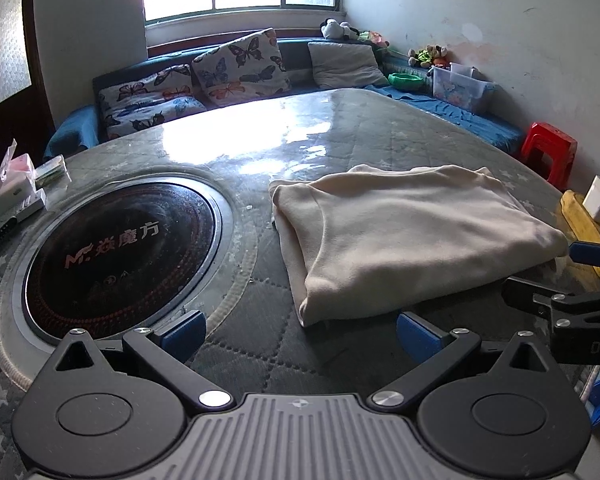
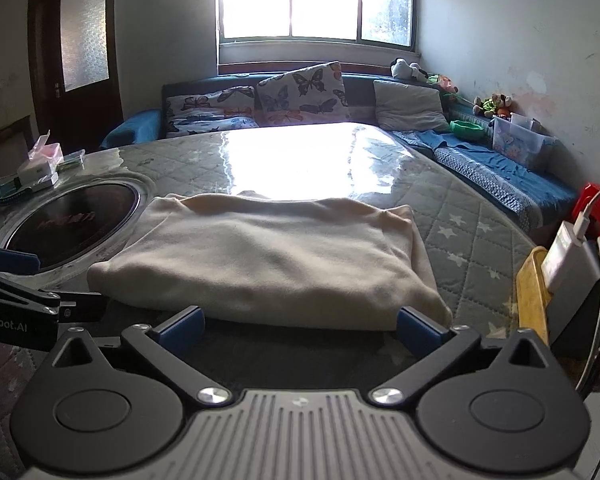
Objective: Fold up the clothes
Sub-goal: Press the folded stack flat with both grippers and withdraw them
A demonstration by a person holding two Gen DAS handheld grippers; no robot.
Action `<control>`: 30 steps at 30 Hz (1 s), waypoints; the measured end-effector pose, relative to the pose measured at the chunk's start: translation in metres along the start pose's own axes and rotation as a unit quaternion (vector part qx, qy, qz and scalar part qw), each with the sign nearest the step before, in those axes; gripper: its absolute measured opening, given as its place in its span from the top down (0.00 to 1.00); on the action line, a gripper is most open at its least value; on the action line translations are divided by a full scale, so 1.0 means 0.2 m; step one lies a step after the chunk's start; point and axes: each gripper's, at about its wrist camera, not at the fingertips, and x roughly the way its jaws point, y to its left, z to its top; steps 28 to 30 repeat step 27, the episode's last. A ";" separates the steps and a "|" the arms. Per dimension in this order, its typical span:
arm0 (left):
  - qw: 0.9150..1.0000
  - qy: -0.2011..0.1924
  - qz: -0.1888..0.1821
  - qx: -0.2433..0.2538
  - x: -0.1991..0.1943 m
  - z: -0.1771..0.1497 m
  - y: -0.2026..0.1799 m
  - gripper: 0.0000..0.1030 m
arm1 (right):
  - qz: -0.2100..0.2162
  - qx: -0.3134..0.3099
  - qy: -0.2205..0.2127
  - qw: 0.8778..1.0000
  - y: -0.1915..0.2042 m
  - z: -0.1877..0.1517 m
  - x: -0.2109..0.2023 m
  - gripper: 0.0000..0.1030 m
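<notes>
Cream folded garment (image 2: 268, 256) lies just beyond the right claw (image 2: 300, 330), untouched.

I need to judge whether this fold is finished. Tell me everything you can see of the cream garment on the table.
The cream garment is soft, fleece-like knit, folded into a thick, roughly rectangular stack of several layers with rounded edges. It lies flat on the quilted, star-patterned table cover, beside the round black cooktop and not overlapping it. The surface shows mild wrinkles; a seam and an uneven layer edge show along the far side. Neither gripper holds it: the left gripper and right gripper both stand open just short of its near edge.
</notes>
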 end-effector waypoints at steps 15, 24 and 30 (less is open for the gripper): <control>1.000 0.000 0.002 -0.012 -0.05 -0.09 0.02 0.00 | 0.003 -0.002 0.008 1.000 0.07 -0.05 -0.02 0.00; 1.000 0.002 0.004 -0.008 -0.07 -0.12 0.01 0.00 | 0.007 0.000 0.011 1.000 0.08 -0.07 -0.03 0.00; 1.000 0.000 0.005 -0.008 -0.07 -0.12 0.01 0.00 | 0.008 0.000 0.011 1.000 0.09 -0.07 -0.03 0.00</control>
